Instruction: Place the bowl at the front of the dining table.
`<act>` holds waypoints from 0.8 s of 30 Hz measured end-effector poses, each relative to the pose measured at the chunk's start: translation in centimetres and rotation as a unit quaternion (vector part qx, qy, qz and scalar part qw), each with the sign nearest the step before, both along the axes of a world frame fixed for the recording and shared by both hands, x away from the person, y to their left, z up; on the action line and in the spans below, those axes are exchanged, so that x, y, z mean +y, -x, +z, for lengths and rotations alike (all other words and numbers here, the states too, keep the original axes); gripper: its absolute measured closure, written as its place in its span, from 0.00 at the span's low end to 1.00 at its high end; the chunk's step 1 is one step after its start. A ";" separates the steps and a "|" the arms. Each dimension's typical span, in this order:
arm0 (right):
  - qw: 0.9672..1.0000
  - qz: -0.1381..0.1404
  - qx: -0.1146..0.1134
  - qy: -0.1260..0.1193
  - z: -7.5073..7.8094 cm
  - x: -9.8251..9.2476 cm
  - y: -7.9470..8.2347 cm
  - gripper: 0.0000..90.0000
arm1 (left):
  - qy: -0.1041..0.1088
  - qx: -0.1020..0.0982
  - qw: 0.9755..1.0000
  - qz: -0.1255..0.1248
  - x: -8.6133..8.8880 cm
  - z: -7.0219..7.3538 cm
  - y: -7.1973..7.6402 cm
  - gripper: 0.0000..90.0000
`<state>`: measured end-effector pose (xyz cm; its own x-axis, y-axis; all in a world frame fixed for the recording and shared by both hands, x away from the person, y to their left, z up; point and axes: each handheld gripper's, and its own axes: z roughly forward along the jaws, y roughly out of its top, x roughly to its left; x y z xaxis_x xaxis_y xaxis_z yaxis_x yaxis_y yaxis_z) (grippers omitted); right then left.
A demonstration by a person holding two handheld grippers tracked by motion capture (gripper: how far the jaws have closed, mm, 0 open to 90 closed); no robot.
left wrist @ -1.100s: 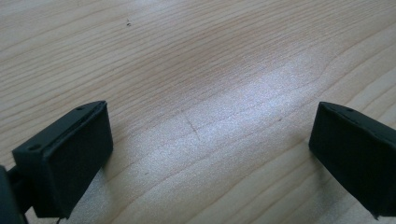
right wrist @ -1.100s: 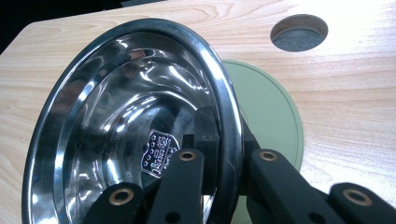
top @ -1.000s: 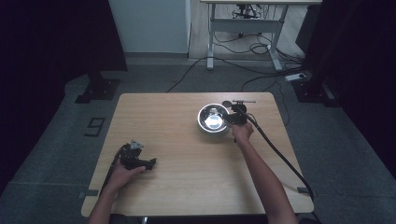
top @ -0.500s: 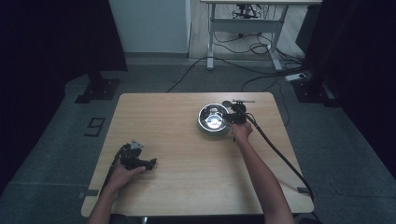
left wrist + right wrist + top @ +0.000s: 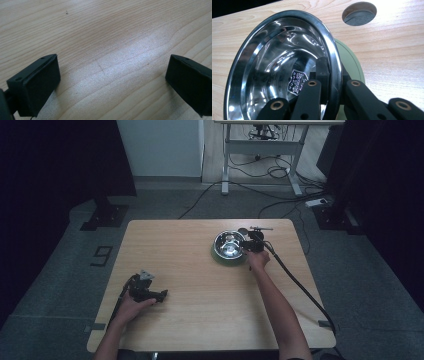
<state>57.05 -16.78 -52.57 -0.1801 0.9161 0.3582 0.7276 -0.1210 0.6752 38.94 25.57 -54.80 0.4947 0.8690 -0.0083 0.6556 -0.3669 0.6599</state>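
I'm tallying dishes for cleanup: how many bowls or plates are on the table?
2: a steel bowl at the table's far right, and a green plate directly under it, mostly hidden.

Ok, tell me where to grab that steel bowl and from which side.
Take the steel bowl by its thin rolled rim, one jaw inside and one outside, coming from the person's side at its right edge. The wall is too wide and smooth to span. The right hand-held gripper is already clamped there, above the green plate.
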 end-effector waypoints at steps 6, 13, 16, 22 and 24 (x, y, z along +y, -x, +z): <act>1.000 -0.003 0.003 -0.006 -0.3 0.0 -0.2 0.96 | 0.000 0.000 1.000 0.000 0.0 0.0 0.0 0.00; 1.000 0.001 -0.004 -0.011 -0.4 0.0 -0.3 0.95 | 0.000 0.000 1.000 -0.001 0.0 0.0 0.0 0.00; 1.000 0.005 -0.005 -0.012 -0.5 0.0 -0.4 0.91 | -0.001 0.000 1.000 -0.001 0.0 0.0 0.0 0.00; 1.000 0.006 0.002 -0.007 -1.1 -0.1 -0.4 0.91 | 0.000 0.000 1.000 -0.001 0.0 0.0 0.0 0.00; 1.000 0.010 0.003 -0.006 -1.2 -0.2 -0.4 0.90 | 0.000 0.000 1.000 -0.001 0.0 0.0 0.0 0.00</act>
